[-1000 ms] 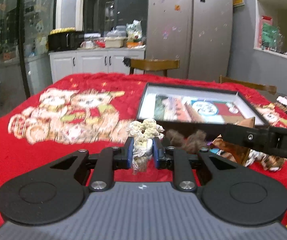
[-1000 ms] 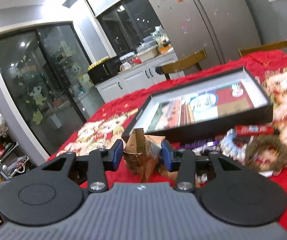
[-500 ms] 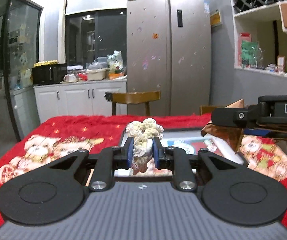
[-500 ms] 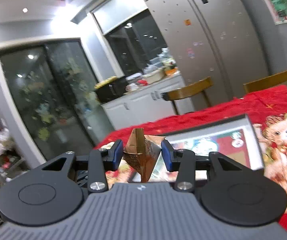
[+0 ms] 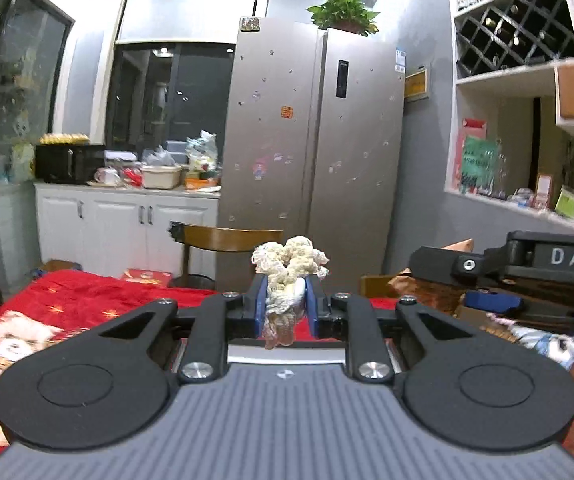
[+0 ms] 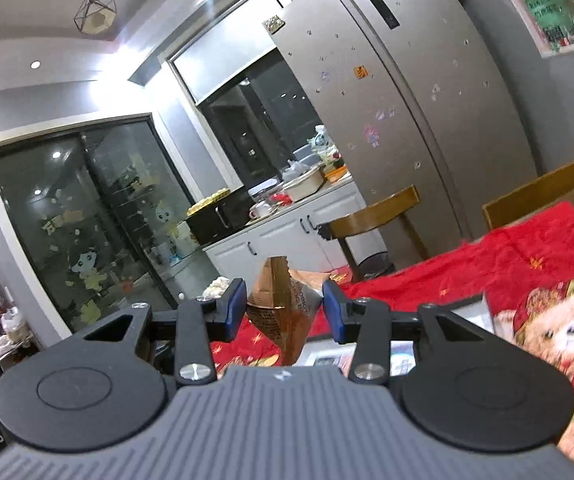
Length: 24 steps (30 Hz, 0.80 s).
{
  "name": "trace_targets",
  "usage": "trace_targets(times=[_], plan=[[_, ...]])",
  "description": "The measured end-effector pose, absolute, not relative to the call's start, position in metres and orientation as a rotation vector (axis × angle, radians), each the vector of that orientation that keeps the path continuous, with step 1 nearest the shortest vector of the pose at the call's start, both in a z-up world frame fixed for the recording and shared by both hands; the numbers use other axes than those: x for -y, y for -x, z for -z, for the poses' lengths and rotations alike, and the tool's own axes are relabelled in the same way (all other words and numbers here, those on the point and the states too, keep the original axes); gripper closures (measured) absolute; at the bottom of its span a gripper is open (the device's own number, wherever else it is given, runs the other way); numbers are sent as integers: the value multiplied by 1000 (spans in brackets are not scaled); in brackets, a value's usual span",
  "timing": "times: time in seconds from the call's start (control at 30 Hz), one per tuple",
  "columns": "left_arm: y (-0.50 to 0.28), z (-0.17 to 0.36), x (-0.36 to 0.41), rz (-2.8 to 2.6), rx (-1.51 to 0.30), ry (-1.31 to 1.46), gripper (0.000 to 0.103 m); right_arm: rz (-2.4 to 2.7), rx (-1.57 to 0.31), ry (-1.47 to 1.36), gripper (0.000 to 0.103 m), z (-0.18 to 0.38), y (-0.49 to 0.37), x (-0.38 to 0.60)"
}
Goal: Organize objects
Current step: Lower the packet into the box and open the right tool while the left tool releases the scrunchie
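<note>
Cream crocheted piece [image 5: 287, 280] is clamped between the left gripper [image 5: 285, 309] fingers, raised above the red-clothed tabletop [image 5: 71, 300]. Brown foil packet [image 6: 283, 308] is pinched in the right gripper [image 6: 283, 308], above the dark-framed tray [image 6: 447, 312].

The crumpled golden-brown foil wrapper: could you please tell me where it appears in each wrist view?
Left wrist view: golden-brown foil wrapper at right of centre, under the right claw's black body.
Right wrist view: wrapper at centre, between that claw's blue pads.
Shared landmark: silver double-door refrigerator.
</note>
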<state>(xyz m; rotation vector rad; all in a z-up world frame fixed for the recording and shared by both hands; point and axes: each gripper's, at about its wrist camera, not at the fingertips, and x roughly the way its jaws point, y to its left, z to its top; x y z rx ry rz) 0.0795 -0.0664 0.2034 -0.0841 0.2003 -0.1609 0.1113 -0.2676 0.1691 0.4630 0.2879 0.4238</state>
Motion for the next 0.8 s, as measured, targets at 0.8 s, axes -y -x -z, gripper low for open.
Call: trace_targets(times=[0.8], plan=[[-198,-81,100,279,-581,108,79,-161,-577,-495,57,-49,-181,302]])
